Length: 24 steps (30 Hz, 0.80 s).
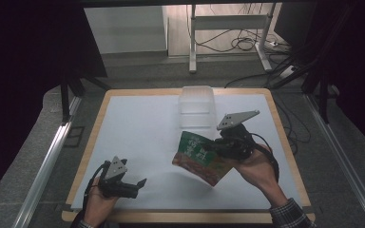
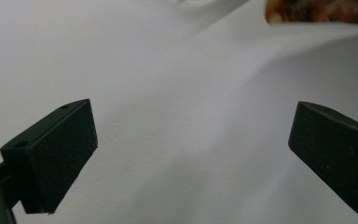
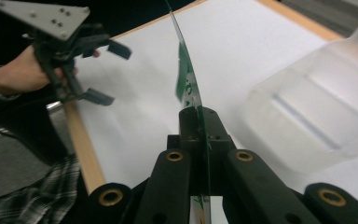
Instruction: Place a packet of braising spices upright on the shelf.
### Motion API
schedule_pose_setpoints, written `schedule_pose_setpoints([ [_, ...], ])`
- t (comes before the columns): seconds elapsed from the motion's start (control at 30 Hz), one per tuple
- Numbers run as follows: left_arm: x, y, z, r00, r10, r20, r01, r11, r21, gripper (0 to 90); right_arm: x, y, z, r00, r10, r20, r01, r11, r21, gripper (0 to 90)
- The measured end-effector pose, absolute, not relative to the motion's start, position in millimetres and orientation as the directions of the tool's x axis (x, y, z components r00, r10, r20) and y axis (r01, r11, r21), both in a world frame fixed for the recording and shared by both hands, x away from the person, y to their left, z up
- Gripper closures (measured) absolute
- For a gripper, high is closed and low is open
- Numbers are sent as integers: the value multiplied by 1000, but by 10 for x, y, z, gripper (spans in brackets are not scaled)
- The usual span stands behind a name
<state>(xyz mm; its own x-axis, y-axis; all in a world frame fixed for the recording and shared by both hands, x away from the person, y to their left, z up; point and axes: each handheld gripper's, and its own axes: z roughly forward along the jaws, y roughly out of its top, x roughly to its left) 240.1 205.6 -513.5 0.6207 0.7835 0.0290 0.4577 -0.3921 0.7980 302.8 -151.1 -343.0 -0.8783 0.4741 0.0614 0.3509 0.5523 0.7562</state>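
Observation:
A flat green food packet with a red-orange picture hangs tilted above the white table sheet, held at its right edge by my right gripper, which is shut on it. In the right gripper view the packet runs edge-on up from between the closed jaws of the right gripper. My left gripper rests low at the table's near left, open, with nothing between its fingers. In the left gripper view the left gripper has its jaws wide apart over bare sheet, and a corner of the packet shows at the top right.
A clear plastic container stands at the back middle of the sheet, just beyond the packet; the container lies to the right in the right gripper view. The wooden table edge frames the sheet. Desk legs and cables lie on the floor behind.

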Motion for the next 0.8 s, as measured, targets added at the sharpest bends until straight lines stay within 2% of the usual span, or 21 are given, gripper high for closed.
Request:
schedule_pose_setpoints([
  [0.13,2401,2054,-5136,621,783,32,458,-396,796,9,3142,-1554,-3282,-860,509,24,346,549,761,891],
  [0.8,2403,2076,-5123,621,784,24,458,-387,801,3,3684,-1573,-2717,-838,545,-22,313,515,798,891],
])
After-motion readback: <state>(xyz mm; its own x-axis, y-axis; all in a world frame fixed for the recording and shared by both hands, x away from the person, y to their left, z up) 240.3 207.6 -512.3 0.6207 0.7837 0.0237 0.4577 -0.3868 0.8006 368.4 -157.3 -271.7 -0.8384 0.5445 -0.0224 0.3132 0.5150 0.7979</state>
